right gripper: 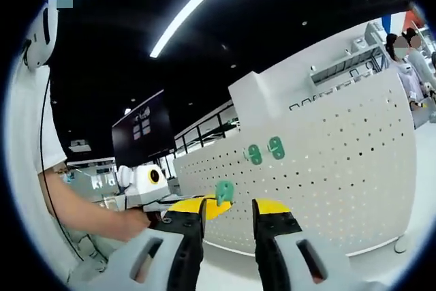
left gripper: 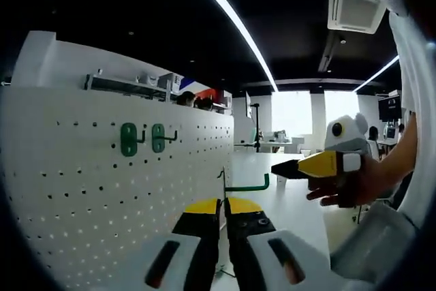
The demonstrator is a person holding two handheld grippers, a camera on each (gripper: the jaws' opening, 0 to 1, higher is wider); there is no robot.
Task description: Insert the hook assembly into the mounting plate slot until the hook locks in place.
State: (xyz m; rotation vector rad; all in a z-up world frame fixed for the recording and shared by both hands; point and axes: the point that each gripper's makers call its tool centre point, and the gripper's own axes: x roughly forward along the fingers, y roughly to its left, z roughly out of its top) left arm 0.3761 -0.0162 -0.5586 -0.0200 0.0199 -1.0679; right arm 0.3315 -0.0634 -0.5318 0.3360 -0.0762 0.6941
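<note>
Green hook assembly [left gripper: 246, 186] clamped in left gripper [left gripper: 223, 210], jaws pinched nearly together on the thin stem, bent end poking out to the right in left gripper view. In right gripper view, same part seen as a small green backplate at the left gripper's tip, held in the air in front of the white perforated mounting plate [left gripper: 82, 195] and not touching it. Not inserted yet.

Already hanging side by side on the plate, upper area: two mounted hooks [left gripper: 129, 139] (same green, prob. earlier units or references; can't tell which). Free holes all round them, so plenty of slots open.

Right gripper [left gripper: 286, 167] off to the side above the tabletop [left gripper: 286, 219], gripped by a hand [left gripper: 351, 185]. Jaws wide apart in its own view, nothing between them. Idle for now, maybe for steadying later.

Progress, as a judgement: pick-up done, approx. first third. Left to do:
- bring backplate up to the plate, square w/ the hole rows
- seat tabs in a slot
- push or drop till locked
- let go, check hook sits flush like its neighbours

Can't tell from either view which slot is meant. All task items visible so far, per req.
</note>
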